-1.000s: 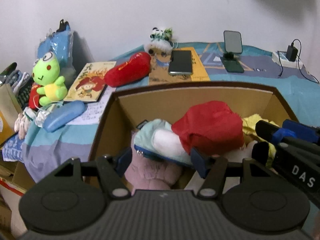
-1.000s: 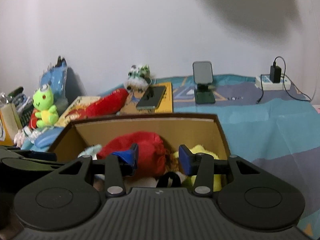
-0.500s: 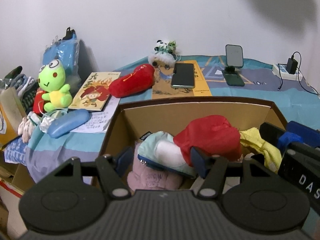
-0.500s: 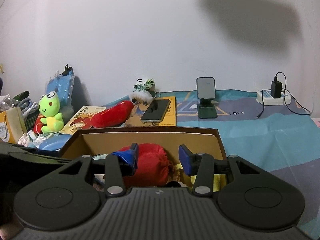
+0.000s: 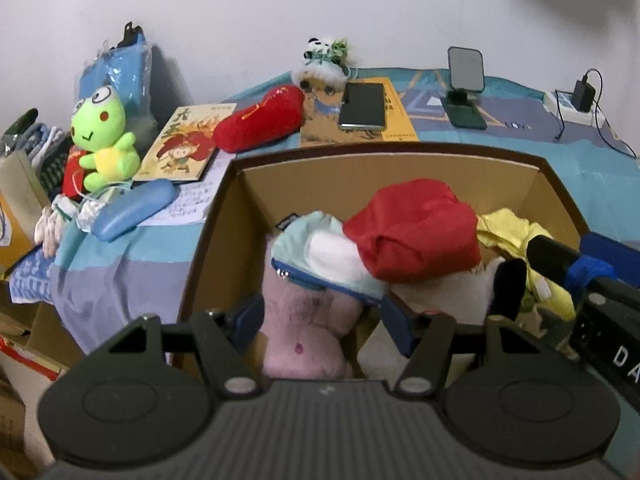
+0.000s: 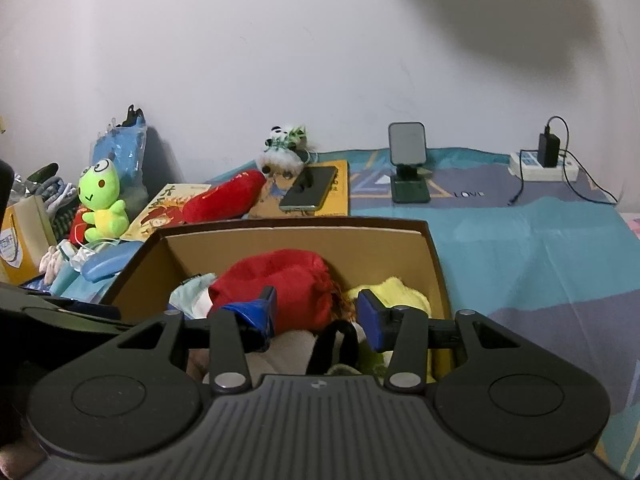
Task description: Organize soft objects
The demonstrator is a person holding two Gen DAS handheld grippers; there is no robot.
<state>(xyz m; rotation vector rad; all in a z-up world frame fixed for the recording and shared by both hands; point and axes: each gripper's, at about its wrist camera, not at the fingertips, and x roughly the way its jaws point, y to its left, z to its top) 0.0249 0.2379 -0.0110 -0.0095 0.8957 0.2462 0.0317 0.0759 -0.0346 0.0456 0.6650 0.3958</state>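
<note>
Hovering jaws spread, both empty | cardboard box (image 5: 224, 216) | fuzzy pink plush (image 5: 304, 332), perhaps

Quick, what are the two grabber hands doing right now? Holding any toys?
Left gripper: open, holding nothing, above the pink plush toy.
Right gripper: open, holding nothing.

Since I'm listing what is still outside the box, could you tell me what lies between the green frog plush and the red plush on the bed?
A picture book lies flat between the green frog plush and the red plush, clearest in the left wrist view.
</note>
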